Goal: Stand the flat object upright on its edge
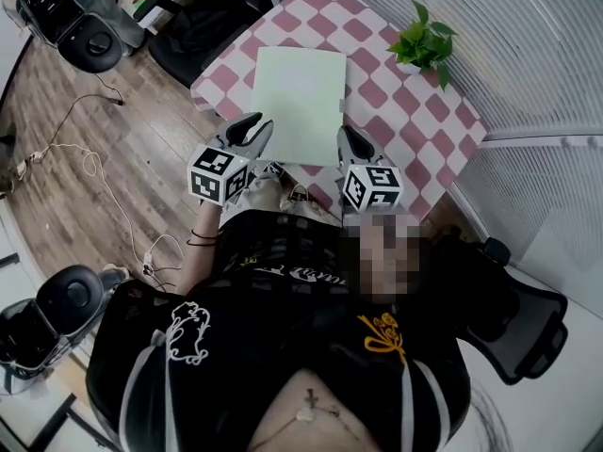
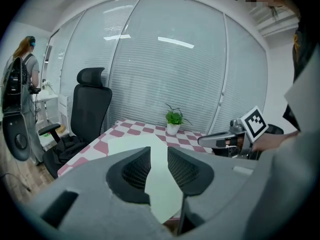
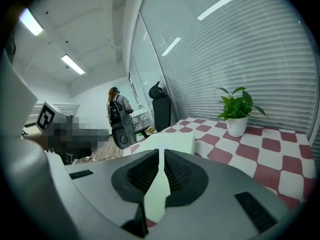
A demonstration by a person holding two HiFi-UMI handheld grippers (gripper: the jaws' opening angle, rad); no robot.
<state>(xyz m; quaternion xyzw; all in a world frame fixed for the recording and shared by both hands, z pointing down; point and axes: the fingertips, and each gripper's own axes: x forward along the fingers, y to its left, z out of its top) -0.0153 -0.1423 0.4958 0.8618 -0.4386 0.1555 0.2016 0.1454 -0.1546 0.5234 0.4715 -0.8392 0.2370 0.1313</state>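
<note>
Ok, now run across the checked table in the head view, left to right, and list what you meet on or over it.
left gripper → pale green flat sheet → right gripper → potted plant

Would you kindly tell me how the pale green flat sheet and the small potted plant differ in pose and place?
The pale green flat sheet lies flat; the small leafy plant in its white pot stands upright. The sheet lies by the table's near edge; the plant sits by its far edge. Both rest on the pink-and-white checked table.
</note>
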